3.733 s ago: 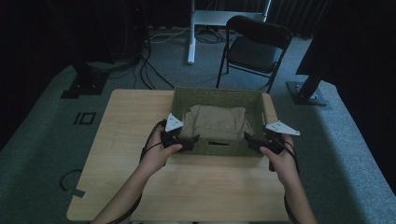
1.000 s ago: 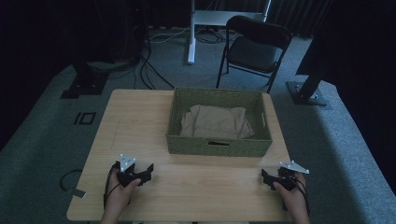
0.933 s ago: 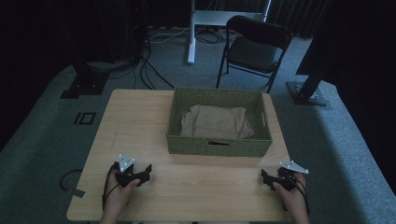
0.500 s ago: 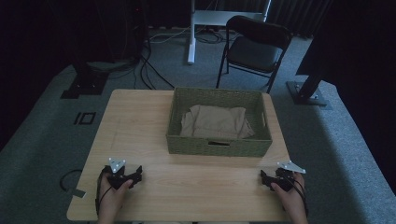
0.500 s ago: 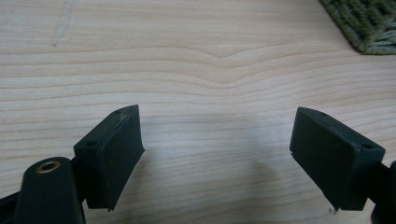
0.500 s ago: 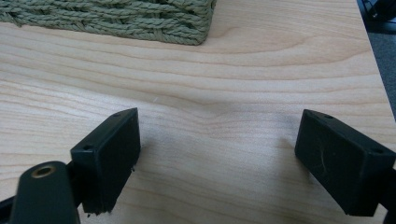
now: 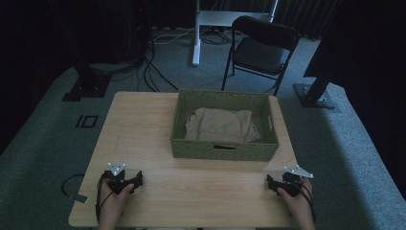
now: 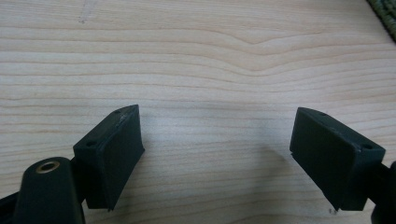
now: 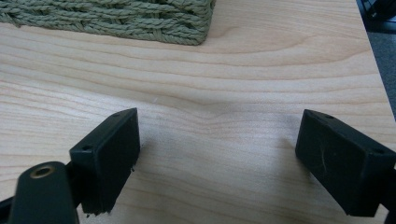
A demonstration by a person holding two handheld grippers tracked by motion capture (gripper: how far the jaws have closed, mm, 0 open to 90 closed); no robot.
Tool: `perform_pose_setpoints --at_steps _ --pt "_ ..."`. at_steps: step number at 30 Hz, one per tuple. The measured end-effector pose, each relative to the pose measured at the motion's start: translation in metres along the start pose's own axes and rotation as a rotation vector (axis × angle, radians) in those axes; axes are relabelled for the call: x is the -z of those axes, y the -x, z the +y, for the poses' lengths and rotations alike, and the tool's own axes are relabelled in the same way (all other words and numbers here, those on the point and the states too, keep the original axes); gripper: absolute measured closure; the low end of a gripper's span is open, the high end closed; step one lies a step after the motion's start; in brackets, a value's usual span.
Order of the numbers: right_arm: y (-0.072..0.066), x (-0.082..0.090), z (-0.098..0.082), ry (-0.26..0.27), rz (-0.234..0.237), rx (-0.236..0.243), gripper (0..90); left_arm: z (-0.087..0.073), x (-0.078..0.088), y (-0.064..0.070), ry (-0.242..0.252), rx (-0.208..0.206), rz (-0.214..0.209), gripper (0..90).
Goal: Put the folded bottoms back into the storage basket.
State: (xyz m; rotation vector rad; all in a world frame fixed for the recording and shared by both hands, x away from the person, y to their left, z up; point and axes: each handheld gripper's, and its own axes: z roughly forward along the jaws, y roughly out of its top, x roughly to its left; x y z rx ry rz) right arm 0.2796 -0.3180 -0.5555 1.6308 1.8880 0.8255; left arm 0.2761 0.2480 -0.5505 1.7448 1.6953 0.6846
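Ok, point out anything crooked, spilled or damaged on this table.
Nothing stands out. The basket sits square on the table, the cloth lies rumpled inside it, and no spill or damage shows.

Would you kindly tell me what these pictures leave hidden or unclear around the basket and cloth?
- Basket floor, high view: covered by the beige cloth.
- Anything beneath the cloth: hidden by its folds.
- Basket in the right gripper view: cut off by the top edge.
- Forearms, high view: cut off by the bottom edge.
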Motion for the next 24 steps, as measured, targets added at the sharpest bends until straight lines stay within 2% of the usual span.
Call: perform_pose_setpoints --at_steps 4,8,19,24 --pt "-0.0001 0.0000 0.0000 0.000 0.000 0.000 13.1 0.0008 -0.0019 0.0052 -0.023 -0.045 0.034 17.0" --pt "0.0000 -0.0001 0.0000 0.000 0.000 0.000 13.1 0.0014 -0.0034 0.0063 -0.032 -0.052 0.023 10.4" --pt "-0.0009 -0.0007 0.0004 -0.001 -0.005 -0.005 12.3 0.0032 -0.0064 0.0095 -0.049 -0.051 0.025 3.5" --pt "-0.0009 -0.0007 0.0004 -0.001 -0.005 -0.005 12.3 0.0032 -0.0064 0.0095 -0.050 -0.052 0.025 3.5"
